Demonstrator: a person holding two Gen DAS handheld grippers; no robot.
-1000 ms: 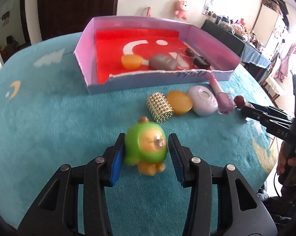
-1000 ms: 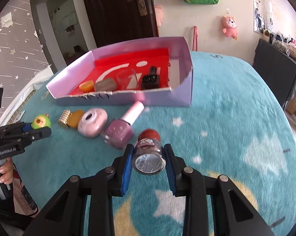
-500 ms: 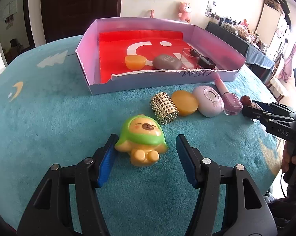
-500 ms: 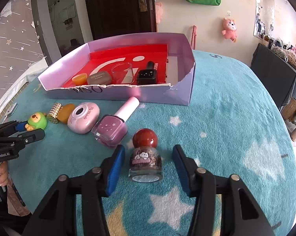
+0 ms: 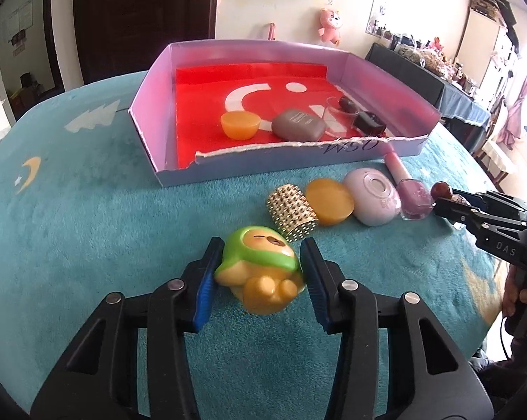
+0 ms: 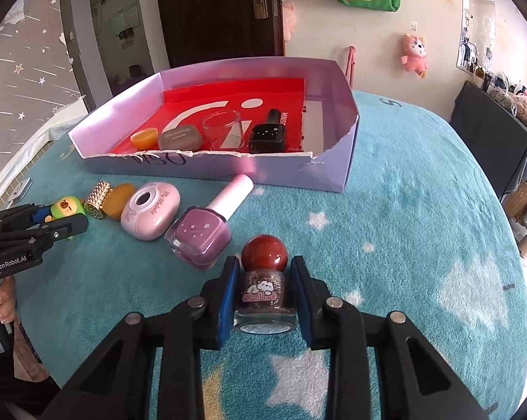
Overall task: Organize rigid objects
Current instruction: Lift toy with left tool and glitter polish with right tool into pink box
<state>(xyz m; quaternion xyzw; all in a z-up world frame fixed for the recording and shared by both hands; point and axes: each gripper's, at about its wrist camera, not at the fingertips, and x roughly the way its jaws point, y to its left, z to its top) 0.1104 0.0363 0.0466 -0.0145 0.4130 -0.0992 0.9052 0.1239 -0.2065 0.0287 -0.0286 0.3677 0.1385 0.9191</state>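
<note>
My left gripper [image 5: 260,262] is shut on a green-hooded yellow toy figure [image 5: 260,267], which lies tilted on the teal cloth. My right gripper [image 6: 263,287] is shut on a small glitter nail polish bottle with a red round cap [image 6: 264,276]. A lilac box with a red liner [image 5: 158,112] stands beyond, also in the right wrist view [image 6: 347,154]. It holds an orange cup [image 5: 238,125], a grey case [image 5: 298,125], a clear glass [image 6: 225,129] and a black bottle [image 6: 268,136].
On the cloth before the box lie a gold studded cylinder [image 5: 292,212], an orange disc [image 5: 329,202], a pink oval case [image 6: 150,214] and a purple nail polish bottle [image 6: 204,231]. A dark door and cluttered shelves stand behind the table.
Both grippers stood open around their objects half a second ago; now each has closed on its object. The toy figure has tipped back between the left fingers.
</note>
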